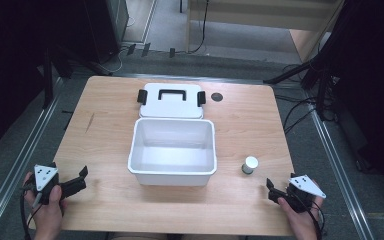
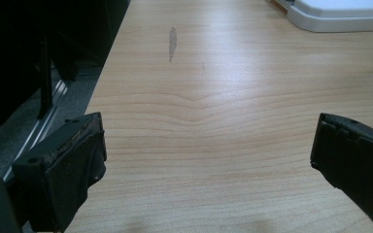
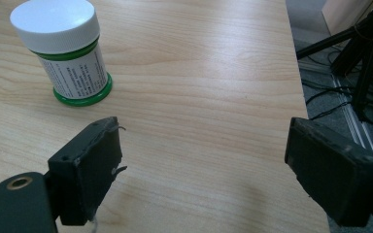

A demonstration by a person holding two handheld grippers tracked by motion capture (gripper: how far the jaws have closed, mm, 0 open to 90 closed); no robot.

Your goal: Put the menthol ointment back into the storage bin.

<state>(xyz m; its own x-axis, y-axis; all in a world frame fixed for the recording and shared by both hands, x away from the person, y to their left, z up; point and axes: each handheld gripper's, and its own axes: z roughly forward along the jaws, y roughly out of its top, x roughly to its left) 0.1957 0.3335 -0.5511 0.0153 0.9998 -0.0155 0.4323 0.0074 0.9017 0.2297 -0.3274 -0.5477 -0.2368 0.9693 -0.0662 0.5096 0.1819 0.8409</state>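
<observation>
A white box (image 1: 172, 150) sits open in the middle of the desk (image 1: 105, 130), with its long side going left to right. Its lid (image 1: 171, 100) lies flat just behind it, touching its back edge, with the black handle facing up. A little jar (image 1: 250, 164) with a white cap stands upright near the box's right side. The left gripper (image 1: 82, 176) rests near the box's front left, wide open and holding nothing. The right gripper (image 1: 271, 188) rests near the box's front right, just past the jar, also wide open and holding nothing.

White bin (image 1: 172, 172), white lid (image 1: 171, 101) with black handle, green-banded white-capped jar (image 3: 69, 53), pale woodgrain table (image 1: 105, 140)
</observation>
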